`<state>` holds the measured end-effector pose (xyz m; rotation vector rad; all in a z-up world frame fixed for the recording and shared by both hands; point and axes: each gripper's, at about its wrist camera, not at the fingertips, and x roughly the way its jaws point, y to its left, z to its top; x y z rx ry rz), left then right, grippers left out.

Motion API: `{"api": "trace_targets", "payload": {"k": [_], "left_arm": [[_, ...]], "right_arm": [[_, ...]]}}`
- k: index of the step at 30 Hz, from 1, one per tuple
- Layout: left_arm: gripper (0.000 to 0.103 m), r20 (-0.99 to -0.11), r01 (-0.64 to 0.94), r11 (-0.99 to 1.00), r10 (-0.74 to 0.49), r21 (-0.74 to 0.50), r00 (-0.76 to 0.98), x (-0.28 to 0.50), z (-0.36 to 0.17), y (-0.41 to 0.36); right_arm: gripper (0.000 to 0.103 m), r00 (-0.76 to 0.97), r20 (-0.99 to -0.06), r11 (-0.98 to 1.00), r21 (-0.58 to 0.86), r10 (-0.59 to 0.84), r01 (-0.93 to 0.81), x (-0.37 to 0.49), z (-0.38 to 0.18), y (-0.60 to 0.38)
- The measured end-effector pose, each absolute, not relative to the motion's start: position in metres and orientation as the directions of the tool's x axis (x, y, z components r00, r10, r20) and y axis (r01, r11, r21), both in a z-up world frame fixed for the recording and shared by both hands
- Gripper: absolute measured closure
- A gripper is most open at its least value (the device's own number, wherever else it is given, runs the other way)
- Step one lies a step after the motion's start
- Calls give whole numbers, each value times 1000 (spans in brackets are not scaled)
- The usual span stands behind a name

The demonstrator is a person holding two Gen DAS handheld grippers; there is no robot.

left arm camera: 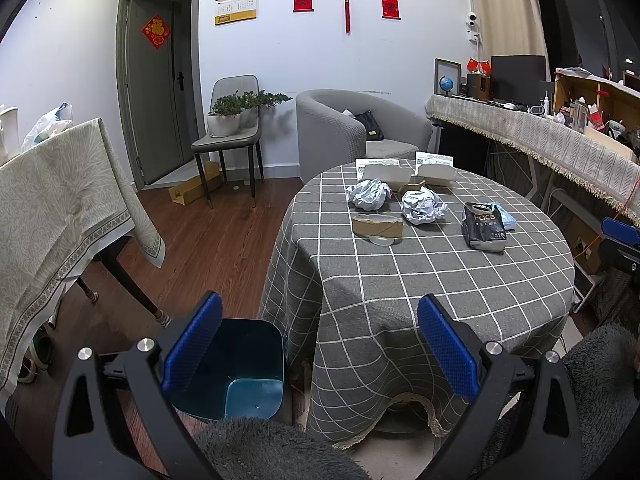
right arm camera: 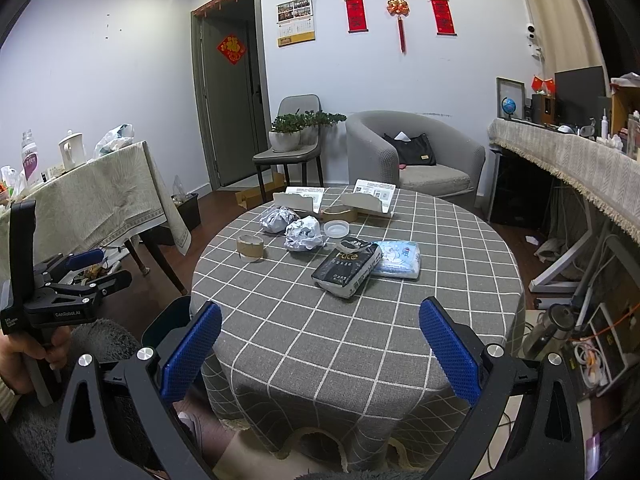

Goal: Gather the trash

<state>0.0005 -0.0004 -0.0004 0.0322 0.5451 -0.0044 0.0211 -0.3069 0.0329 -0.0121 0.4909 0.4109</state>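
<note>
Crumpled paper (right arm camera: 304, 233) beyond right hand-held gripper (right arm camera: 320, 346)

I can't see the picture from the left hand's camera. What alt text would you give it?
A round table in a grey checked cloth holds two crumpled paper balls, a cardboard tape roll and a black packet. The open left gripper hangs before it, above a teal bin on the floor.

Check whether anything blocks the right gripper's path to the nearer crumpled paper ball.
Partly. The black tissue pack lies just right of the straight line from the right gripper to the crumpled paper ball; otherwise only bare tablecloth lies between. The tape roll sits clear, left.
</note>
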Motion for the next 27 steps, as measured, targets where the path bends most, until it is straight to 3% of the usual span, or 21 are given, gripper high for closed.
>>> {"api": "trace_targets", "payload": {"k": [21,27], "left_arm": [[5,-537,30,999,-10,28,843,0,-6,-3],[5,-557,55,998,-64,-33,828,19,-5,5]], "right_arm": [[3,801,-464,920,85,377,-384,20,28,-310],[3,779,-528,936,100,337,-337,34,29,-307]]}}
